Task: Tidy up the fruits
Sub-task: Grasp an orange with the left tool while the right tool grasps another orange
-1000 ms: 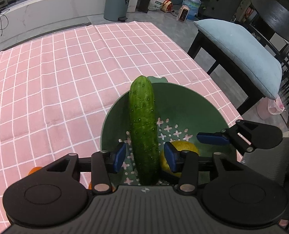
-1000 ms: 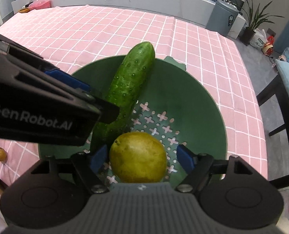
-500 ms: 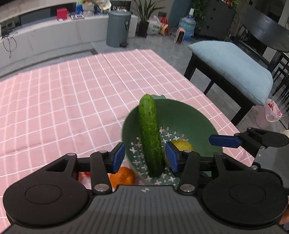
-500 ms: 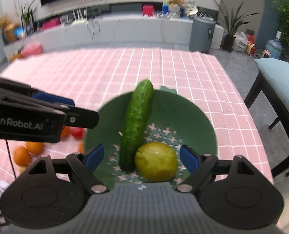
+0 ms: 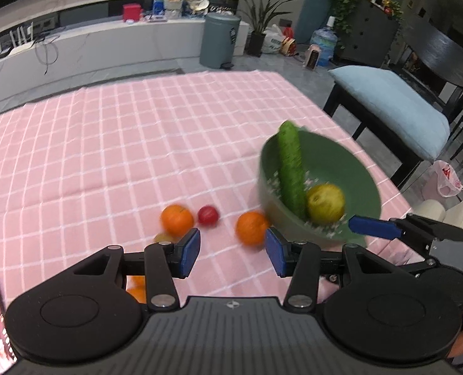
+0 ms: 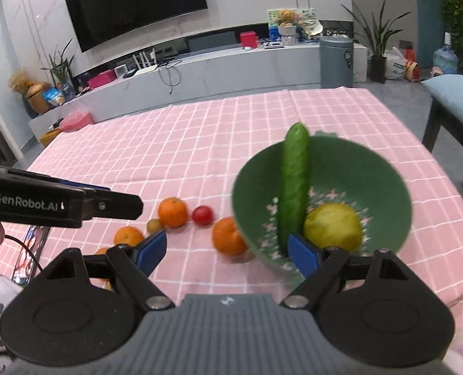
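Left gripper (image 5: pixel 233 251) and right gripper (image 6: pixel 228 251) both spread, empty; nearest orange (image 5: pixel 250 228) left of green bowl (image 5: pixel 353 159) looked firm, light, roundish, could roll; best pinch across middle.

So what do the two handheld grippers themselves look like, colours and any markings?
Both are matte black plastic. The left gripper and right gripper each have a ribbed grey body, two round black discs, silver pivot screws, angular black linkage arms and blue rubber finger pads. Seen from the right wrist, the left gripper's side carries white "GenRobot.AI" lettering, and a thin black cable hangs below it.
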### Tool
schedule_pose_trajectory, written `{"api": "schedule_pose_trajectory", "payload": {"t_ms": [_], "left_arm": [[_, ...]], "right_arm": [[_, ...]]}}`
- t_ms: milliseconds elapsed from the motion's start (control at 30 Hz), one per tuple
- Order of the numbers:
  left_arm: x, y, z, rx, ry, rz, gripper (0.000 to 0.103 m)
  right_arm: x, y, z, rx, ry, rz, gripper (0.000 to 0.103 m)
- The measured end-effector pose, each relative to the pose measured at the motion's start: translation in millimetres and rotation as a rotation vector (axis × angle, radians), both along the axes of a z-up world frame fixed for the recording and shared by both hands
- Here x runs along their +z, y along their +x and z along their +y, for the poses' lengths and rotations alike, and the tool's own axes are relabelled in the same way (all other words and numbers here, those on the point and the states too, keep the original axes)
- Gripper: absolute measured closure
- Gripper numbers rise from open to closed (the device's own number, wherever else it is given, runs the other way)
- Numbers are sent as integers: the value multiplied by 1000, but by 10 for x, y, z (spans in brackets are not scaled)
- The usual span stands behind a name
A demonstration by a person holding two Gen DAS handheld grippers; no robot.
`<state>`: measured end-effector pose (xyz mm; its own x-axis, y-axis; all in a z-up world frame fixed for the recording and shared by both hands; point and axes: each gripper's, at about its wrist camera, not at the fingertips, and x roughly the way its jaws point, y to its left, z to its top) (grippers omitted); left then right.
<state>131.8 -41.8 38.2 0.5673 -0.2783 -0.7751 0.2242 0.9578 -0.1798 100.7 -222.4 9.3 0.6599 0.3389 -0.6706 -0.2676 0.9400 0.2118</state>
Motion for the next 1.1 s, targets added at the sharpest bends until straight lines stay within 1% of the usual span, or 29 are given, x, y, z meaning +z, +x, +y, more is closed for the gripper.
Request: {"api": "schedule_pose_trajectory", "payload": {"t_ms": [233, 300, 433, 467, 533, 600, 667, 800, 933, 1100], "left_arm": [[-175, -174, 425, 52, -29, 69, 47], [-231, -215, 520, 63, -36, 93, 47], [-384, -277, 679, 92, -60, 148, 47], [-416, -284, 697, 95, -64, 155, 47], [-478, -325, 713, 102, -62, 155, 47], [-533, -352, 727, 129, -46, 148, 47], [-590, -352, 751, 157, -34, 140, 47], [-652, -316, 812, 201, -50, 132, 47], [-714, -243, 806, 233, -32, 135, 47], [-792, -176, 744, 221, -5, 156, 47]], "right_arm": [[-149, -24, 153, 28, 22, 36, 23], [-196, -27, 218, 49, 21, 48, 28], [-281, -59, 358, 106, 28, 77, 35], [-296, -57, 401, 122, 24, 84, 39], [-352, -78, 520, 159, 12, 95, 44], [-392, -100, 625, 190, -8, 98, 52], [-428, -109, 715, 204, -30, 95, 54], [-480, -38, 779, 160, -82, 69, 54], [-532, 66, 738, 39, -150, 48, 54], [-602, 177, 629, -87, -112, 61, 53]]}}
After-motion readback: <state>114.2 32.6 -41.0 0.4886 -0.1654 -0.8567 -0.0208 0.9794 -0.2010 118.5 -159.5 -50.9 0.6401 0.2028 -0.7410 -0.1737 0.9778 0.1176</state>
